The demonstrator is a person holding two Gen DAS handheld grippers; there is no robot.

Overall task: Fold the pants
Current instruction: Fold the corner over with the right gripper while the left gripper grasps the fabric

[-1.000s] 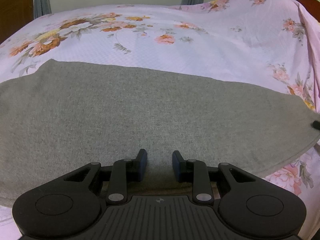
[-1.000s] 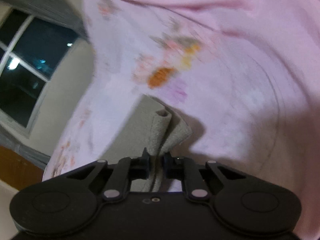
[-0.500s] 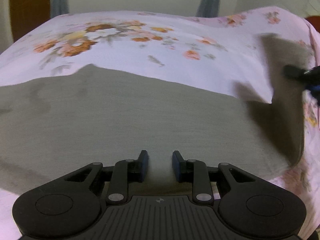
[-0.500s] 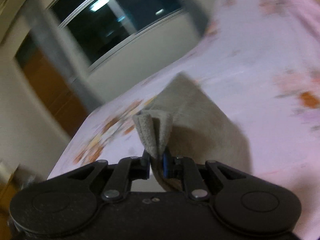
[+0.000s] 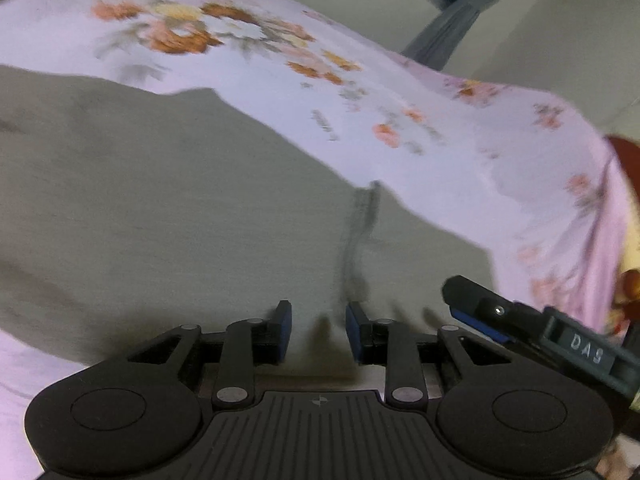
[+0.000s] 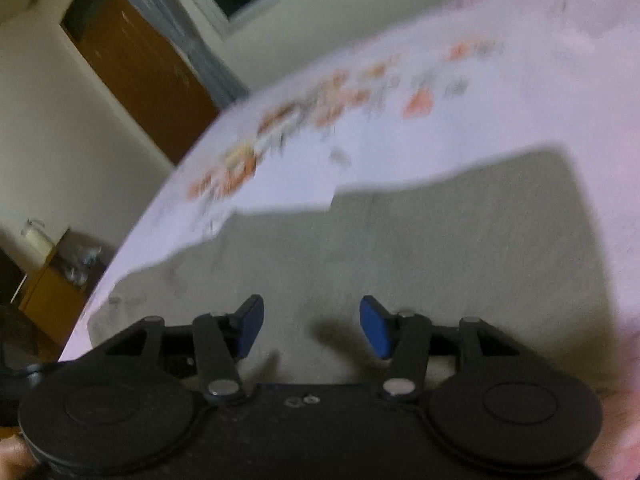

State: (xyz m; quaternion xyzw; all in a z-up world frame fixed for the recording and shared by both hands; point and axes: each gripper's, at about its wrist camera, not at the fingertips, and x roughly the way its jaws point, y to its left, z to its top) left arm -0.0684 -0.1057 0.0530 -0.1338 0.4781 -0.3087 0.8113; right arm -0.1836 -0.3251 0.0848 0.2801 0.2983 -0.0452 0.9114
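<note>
- Pants (image 5: 180, 208), grey and soft-looking, lie spread flat on the bed under both of my tools; in the left wrist view they fill the lower and left part of the picture, and a dark crease or fold edge runs up through the cloth just ahead of the fingers.
- From the right wrist view I see the same grey cloth (image 6: 420, 248) with a stepped far edge against the sheet.
- My left gripper (image 5: 318, 330) hovers low over the fabric with its jaws apart and nothing between them.
- My right gripper (image 6: 311, 330) has its jaws spread wide, also empty, over the cloth; its tip shows in the left wrist view at lower right, just beside the left tool.
- Bedsheet (image 5: 400, 92), pale pink with orange flower prints, surrounds the pants on the far side.
- Beyond the bed I make out a brown door (image 6: 136, 64), a grey curtain (image 5: 452, 28) and a pale wall; both views are motion-blurred.
</note>
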